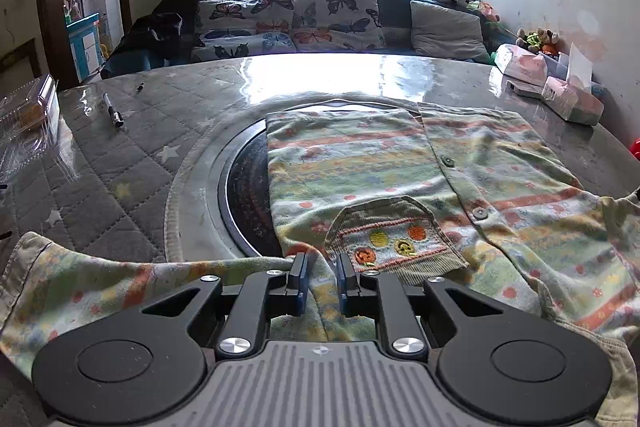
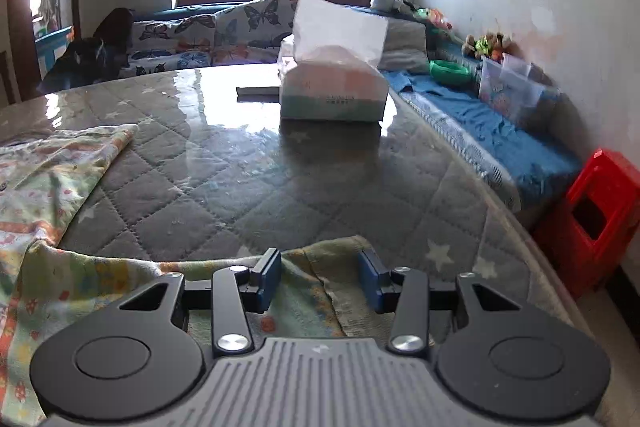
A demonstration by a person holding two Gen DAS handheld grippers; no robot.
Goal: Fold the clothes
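A child's striped pastel cardigan (image 1: 404,171) with buttons lies spread on the round table, one sleeve cuff (image 1: 394,241) folded onto its front. My left gripper (image 1: 323,273) is at the garment's near edge, its jaws nearly closed on a ridge of the fabric. In the right wrist view the same cardigan (image 2: 44,195) lies at the left, and a sleeve end (image 2: 320,267) lies between my right gripper's (image 2: 322,275) jaws, which stand apart around it.
The table has a grey quilted star cover (image 2: 248,195) under clear plastic and a dark round inset (image 1: 248,187). A tissue box (image 2: 334,83) stands ahead of the right gripper. A pen (image 1: 113,111) and clear container (image 1: 28,115) lie at left. A red stool (image 2: 592,219) stands at right.
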